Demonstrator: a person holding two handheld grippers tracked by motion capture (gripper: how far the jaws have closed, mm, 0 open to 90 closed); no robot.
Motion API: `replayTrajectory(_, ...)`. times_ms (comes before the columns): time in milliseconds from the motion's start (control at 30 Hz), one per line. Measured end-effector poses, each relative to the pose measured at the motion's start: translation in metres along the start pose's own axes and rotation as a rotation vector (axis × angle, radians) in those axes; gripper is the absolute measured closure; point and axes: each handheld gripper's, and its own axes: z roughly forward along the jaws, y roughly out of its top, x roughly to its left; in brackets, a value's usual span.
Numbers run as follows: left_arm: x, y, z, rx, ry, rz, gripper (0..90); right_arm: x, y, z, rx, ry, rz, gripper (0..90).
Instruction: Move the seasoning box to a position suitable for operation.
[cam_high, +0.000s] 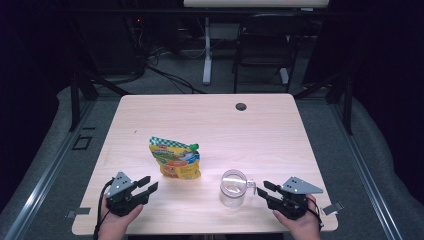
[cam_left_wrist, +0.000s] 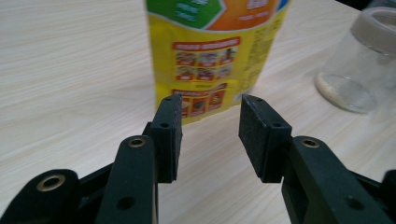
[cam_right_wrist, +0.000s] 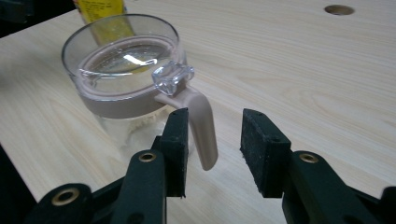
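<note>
I have the left gripper (cam_high: 148, 183) low at the near left of the table (cam_high: 210, 115), jaws spread with nothing between them, aimed at the yellow pouch (cam_high: 175, 157) that stands upright near the table's middle; in the left gripper view the pouch (cam_left_wrist: 212, 56) sits just past my pads (cam_left_wrist: 169, 135), not touching. My right gripper (cam_high: 264, 189) rests at the near right, jaws likewise parted and empty, just beside the clear jar (cam_high: 233, 187). In the right gripper view the jar's beige handle (cam_right_wrist: 201, 126) hangs down in front of the gap between the pads, untouched. Jar and pouch stand apart, the jar to the pouch's right.
</note>
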Motion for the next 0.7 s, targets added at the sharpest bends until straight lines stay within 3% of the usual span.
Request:
replayTrajectory(100,-0.004,0.002,0.003,0.008,-0.016,0.011,60.1,0.002,0.001,-0.003,-0.002,-0.015,0.019,64.1)
replayTrajectory(133,-0.007,0.004,0.006,0.008,-0.027,0.019,60.2,0.003,0.003,-0.006,0.011,-0.038,0.042,65.0)
replayTrajectory(200,-0.01,0.006,0.01,0.02,-0.061,-0.006,60.7,0.005,0.006,-0.007,0.027,-0.051,0.101,65.1)
replayTrajectory(400,-0.023,0.015,0.02,0.034,-0.091,0.01,62.2,0.011,0.022,-0.006,0.056,-0.121,0.117,68.2)
replayTrajectory(600,-0.041,0.03,0.028,0.019,-0.131,0.046,65.0,0.015,0.046,-0.002,0.068,-0.125,0.169,71.8)
replayTrajectory(700,-0.047,0.036,0.032,0.013,-0.152,0.057,66.4,0.017,0.051,0.003,0.062,-0.104,0.219,72.5)
